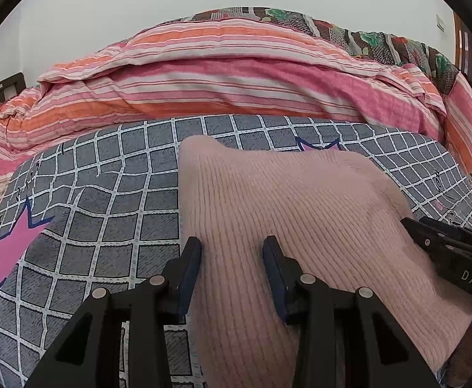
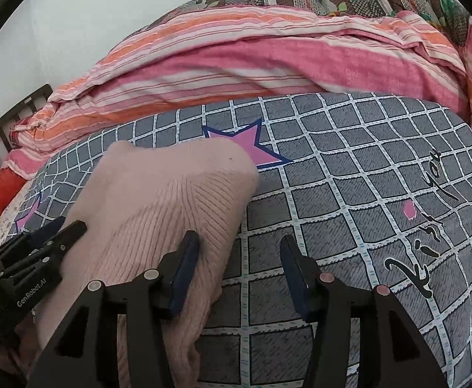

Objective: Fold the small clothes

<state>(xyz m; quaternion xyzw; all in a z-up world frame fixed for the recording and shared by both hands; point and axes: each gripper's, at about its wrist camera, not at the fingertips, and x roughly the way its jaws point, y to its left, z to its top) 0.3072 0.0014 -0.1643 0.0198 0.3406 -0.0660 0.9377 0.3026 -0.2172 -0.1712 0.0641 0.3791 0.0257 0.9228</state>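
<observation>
The left gripper (image 1: 232, 249) stands part open, its jaws straddling the pink ribbed knit garment (image 1: 287, 226) without pinching it. The right gripper (image 2: 239, 247), also open, holds nothing beside the garment's right edge. The garment lies on the grey grid-patterned sheet (image 2: 349, 174), long axis running away toward the striped pink quilt (image 2: 236, 61).

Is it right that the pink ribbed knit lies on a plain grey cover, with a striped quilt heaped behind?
Not plain: in the right wrist view the cover under the pink knit is grey with a white grid and pink stars. The striped quilt is heaped behind.
</observation>
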